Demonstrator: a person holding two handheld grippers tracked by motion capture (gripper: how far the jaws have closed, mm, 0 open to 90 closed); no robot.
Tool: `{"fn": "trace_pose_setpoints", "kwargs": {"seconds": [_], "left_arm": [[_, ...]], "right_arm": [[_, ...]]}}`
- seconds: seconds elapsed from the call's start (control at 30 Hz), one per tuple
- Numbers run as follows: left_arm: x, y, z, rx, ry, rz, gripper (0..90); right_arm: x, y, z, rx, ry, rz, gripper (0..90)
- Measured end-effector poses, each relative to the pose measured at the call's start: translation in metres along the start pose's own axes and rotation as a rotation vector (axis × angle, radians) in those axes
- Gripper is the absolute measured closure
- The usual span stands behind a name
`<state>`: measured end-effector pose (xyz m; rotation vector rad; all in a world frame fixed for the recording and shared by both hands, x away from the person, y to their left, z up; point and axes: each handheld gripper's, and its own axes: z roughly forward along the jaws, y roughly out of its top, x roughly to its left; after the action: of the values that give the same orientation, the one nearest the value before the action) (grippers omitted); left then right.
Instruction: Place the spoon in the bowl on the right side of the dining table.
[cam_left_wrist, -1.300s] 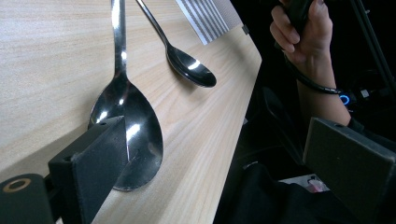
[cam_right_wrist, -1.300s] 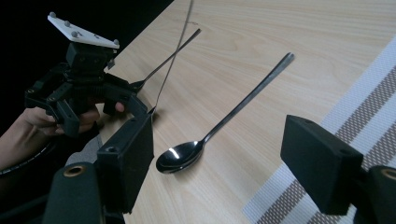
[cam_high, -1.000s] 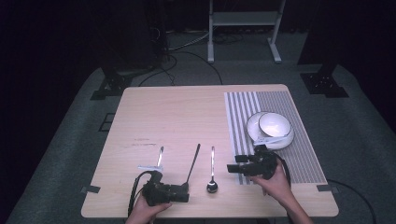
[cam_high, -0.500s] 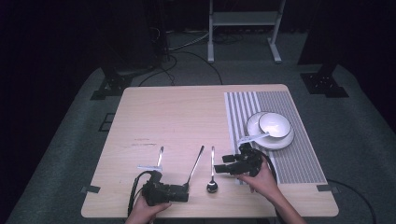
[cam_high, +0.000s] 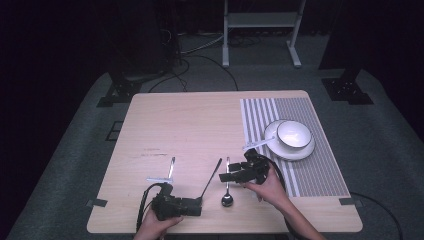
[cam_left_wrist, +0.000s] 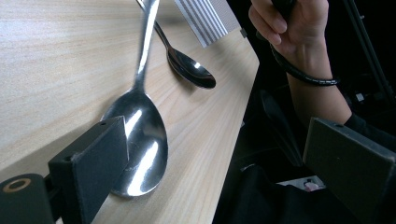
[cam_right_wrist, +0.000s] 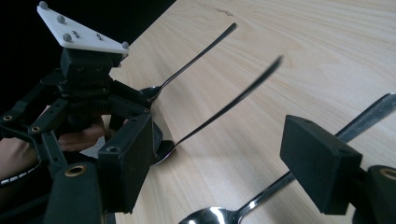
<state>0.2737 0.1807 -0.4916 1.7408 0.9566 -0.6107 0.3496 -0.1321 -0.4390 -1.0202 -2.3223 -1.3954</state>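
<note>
Spoon (cam_right_wrist: 243, 207) lies on the table between the right tool's (cam_right_wrist: 233, 168) open jaws.

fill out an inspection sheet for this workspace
surface: light wooden table; grey striped placemat on its right side
job's things: three steel spoons; left spoon lies apart, middle spoon by left tongs, right spoon at right tongs
clutter: white bowl on white plate
grippers: both tongs open, holding nothing
cables: black cable loops from left tongs
surroundings: dark carpet; white metal stand
</note>
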Motion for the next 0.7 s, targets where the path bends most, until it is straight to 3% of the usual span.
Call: {"fn": "trace_pose_setpoints", "kwargs": {"seconds": [0.13, 0.33, 0.37, 0.43, 0.53, 0.57, 0.7], "left_arm": [[0.000, 0.000, 0.000, -0.003, -0.001, 0.000, 5.3], [0.001, 0.000, -0.001, -0.005, -0.004, -0.001, 5.4], [0.001, 0.000, -0.001, -0.005, -0.003, -0.002, 5.4], [0.001, 0.000, -0.001, -0.007, -0.003, -0.002, 5.4], [0.001, 0.000, -0.001, -0.007, -0.003, 0.001, 5.3], [0.001, 0.000, -0.001, -0.007, -0.003, -0.002, 5.4], [0.001, 0.000, -0.002, -0.007, -0.003, -0.002, 5.3]], "right_arm": [[-0.002, 0.002, 0.005, 0.011, -0.002, 0.004, 25.2], [-0.004, 0.006, 0.011, 0.022, -0.004, 0.020, 32.7], [-0.004, 0.006, 0.012, 0.025, -0.008, 0.024, 34.5], [-0.005, 0.007, 0.014, 0.031, -0.015, 0.031, 46.5], [-0.005, 0.007, 0.015, 0.036, -0.022, 0.032, 52.7], [-0.005, 0.007, 0.015, 0.039, -0.024, 0.037, 59.7], [-0.006, 0.006, 0.016, 0.051, -0.018, 0.049, 63.2]]}}
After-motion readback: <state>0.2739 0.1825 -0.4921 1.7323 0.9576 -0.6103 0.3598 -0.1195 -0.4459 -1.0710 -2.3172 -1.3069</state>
